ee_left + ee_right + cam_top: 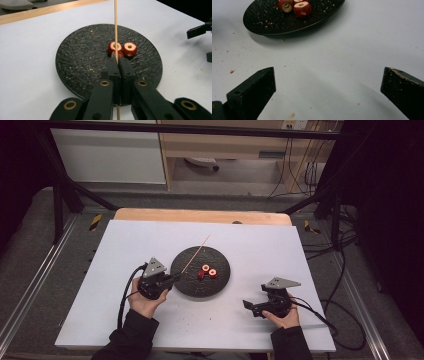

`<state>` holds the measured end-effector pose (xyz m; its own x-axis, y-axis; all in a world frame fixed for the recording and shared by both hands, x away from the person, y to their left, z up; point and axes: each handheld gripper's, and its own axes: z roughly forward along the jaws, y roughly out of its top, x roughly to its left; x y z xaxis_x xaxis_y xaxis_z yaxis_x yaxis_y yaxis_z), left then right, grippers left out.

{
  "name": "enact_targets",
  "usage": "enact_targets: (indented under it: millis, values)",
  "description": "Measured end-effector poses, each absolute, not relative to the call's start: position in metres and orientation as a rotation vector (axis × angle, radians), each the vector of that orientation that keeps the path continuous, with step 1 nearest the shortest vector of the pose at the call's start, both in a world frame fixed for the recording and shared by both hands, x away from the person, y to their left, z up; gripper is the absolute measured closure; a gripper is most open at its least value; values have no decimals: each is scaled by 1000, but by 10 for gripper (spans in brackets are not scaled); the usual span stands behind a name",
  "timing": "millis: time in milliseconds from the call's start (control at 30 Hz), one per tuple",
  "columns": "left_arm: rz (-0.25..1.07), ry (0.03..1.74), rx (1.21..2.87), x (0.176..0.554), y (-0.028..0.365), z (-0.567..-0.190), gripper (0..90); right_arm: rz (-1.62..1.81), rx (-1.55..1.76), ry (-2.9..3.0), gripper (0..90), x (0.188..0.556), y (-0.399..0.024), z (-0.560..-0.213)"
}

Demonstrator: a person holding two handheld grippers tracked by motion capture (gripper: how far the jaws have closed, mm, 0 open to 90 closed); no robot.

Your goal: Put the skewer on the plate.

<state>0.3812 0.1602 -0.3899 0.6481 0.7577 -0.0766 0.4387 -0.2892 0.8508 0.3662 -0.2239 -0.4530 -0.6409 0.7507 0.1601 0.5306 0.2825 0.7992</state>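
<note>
A black round plate (192,287) lies mid-table with three cored red fruit pieces (207,271) on it. My left gripper (175,278) sits at the plate's left rim, shut on a thin wooden skewer (197,252) that slants away over the plate. In the left gripper view the skewer (115,25) rises straight from between the closed jaws of my left gripper (117,60), just short of the fruit pieces (129,49). My right gripper (250,308) rests on the table to the plate's right, pointing left. Its jaws stand wide open and empty in the right gripper view (329,77), with the plate (274,25) and fruit (302,8) farther off.
The white table top (125,320) carries scattered crumbs (291,115) near the plate. A wooden edge (200,215) runs along the table's far side. Black frame legs and cables (340,270) stand at both sides. My right gripper's jaws (197,31) show at the right edge of the left gripper view.
</note>
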Motion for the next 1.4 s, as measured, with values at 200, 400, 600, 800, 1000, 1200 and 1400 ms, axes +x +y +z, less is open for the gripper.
enact_targets:
  millis: [200,400,600,800,1000,1200,1400]
  values:
    - [437,963,1943,392,152,-392,884,1273,1183,2313,9,364,-226,-455]
    - [449,999,1967,406,144,-397,884,1289,1180,2311,10,363,-227,-455]
    - [458,1047,1997,420,138,-407,884,1300,1177,2310,12,363,-228,-455]
    - [455,1079,2031,429,133,-419,884,1297,1180,2312,11,363,-228,-455]
    - [458,1077,2072,429,127,-425,884,1291,1186,2312,12,363,-227,-456]
    - [464,1072,2116,427,122,-431,884,1293,1185,2313,13,363,-227,-456]
    - [458,1086,2122,429,119,-434,884,1290,1189,2318,13,363,-227,-457]
